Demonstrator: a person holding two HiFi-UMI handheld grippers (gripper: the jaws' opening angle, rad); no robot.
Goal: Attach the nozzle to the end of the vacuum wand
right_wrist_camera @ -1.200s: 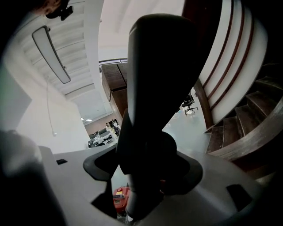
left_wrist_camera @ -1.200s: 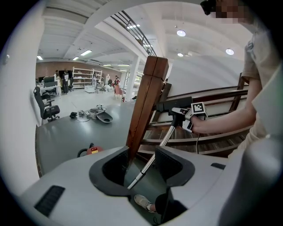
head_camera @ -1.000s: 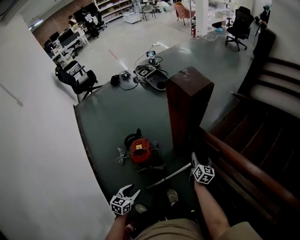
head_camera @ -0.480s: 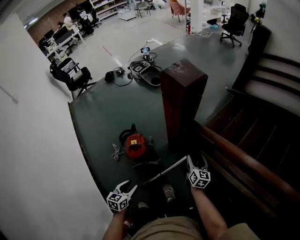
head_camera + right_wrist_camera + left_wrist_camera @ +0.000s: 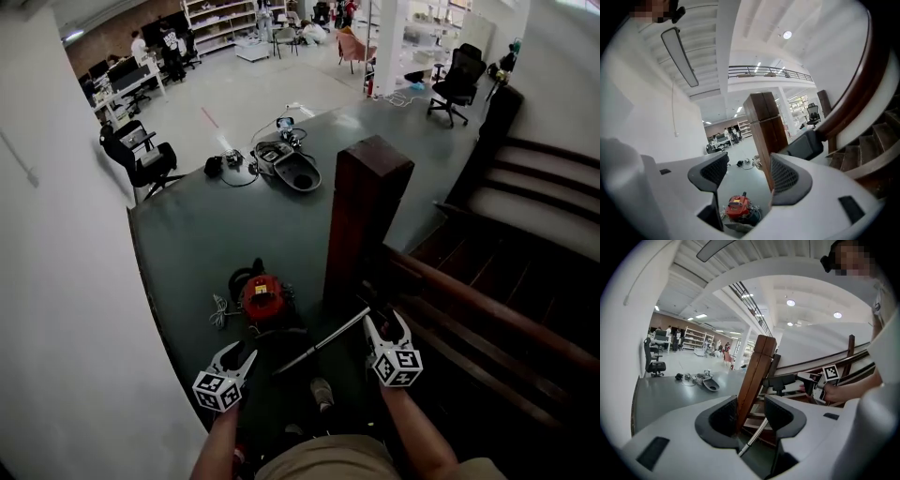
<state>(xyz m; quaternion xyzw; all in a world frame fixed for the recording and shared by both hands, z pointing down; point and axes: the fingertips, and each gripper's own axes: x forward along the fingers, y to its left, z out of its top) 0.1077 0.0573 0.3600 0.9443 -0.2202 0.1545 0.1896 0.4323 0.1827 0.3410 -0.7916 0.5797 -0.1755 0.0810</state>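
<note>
1. A red vacuum sits on the grey floor beside a wooden stair post.
2. Its silver wand slants alongside. We make out no nozzle, so the attaching seems not yet begun.
3. Left tongs: half open, empty, near the wand.
4. Right tongs: just opened wide, empty, beside the wand's upper end.

No word, number or brand can be read anywhere. The near left cube on the left gripper and the near right cube on the right gripper show only black-and-white square markers, not letters. Farther off on the floor, the red vacuum body carries a small yellow label, perhaps printed, but too small to read.
</note>
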